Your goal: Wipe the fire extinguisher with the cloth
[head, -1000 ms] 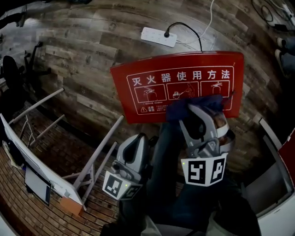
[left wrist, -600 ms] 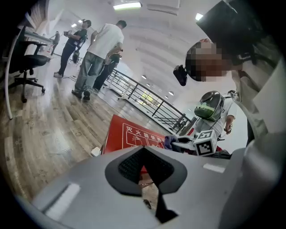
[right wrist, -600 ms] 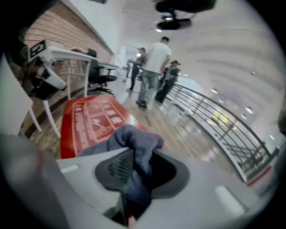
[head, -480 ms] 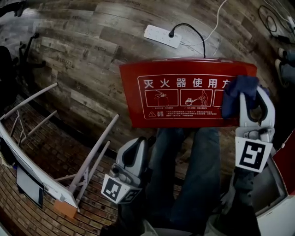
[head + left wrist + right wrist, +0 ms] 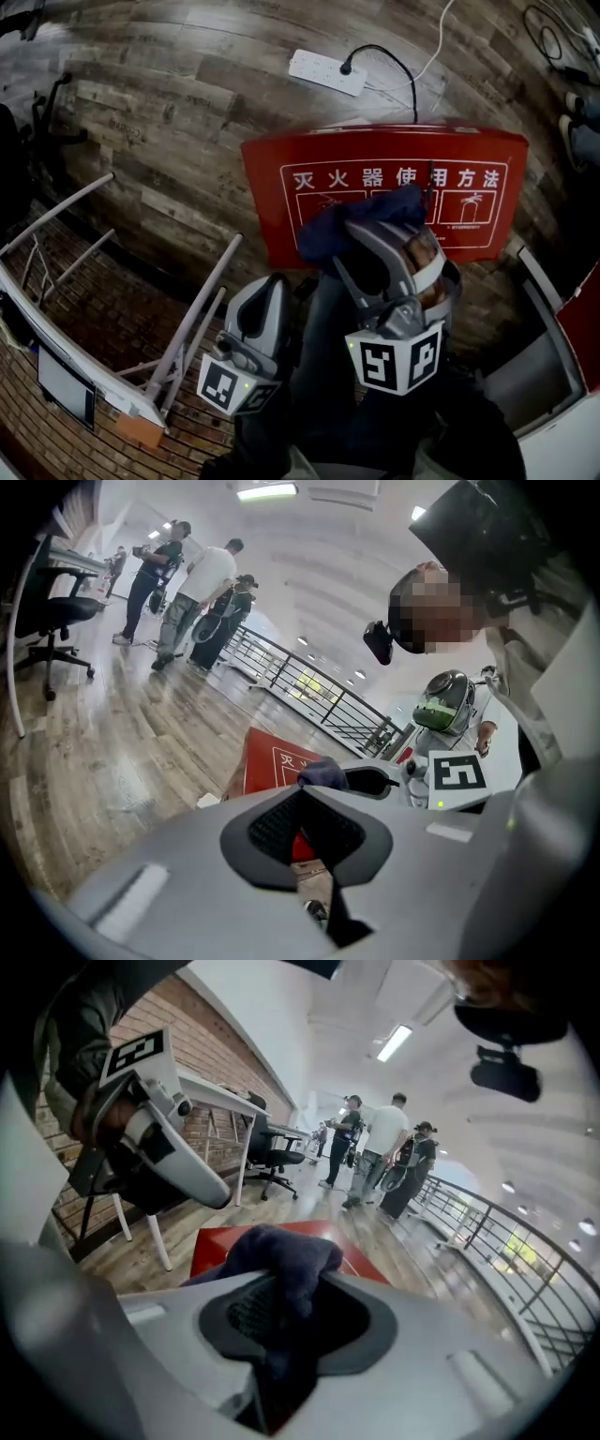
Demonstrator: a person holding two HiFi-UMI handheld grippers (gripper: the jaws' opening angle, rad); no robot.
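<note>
Centrally, right gripper (image 5: pixel 377 225) clenches a dark blue cloth (image 5: pixel 342 223) over the red fire extinguisher box (image 5: pixel 272 183); at seven o'clock, left gripper (image 5: pixel 272 292) is closed and empty.

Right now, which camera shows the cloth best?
The right gripper view: the cloth sits large and close, pinched in the right tongs. The head view shows it bunched over the red sign; the left gripper view catches just a small distant corner.

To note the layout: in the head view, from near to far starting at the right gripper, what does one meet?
Right gripper → dark blue cloth → red fire extinguisher panel → white power strip.
</note>
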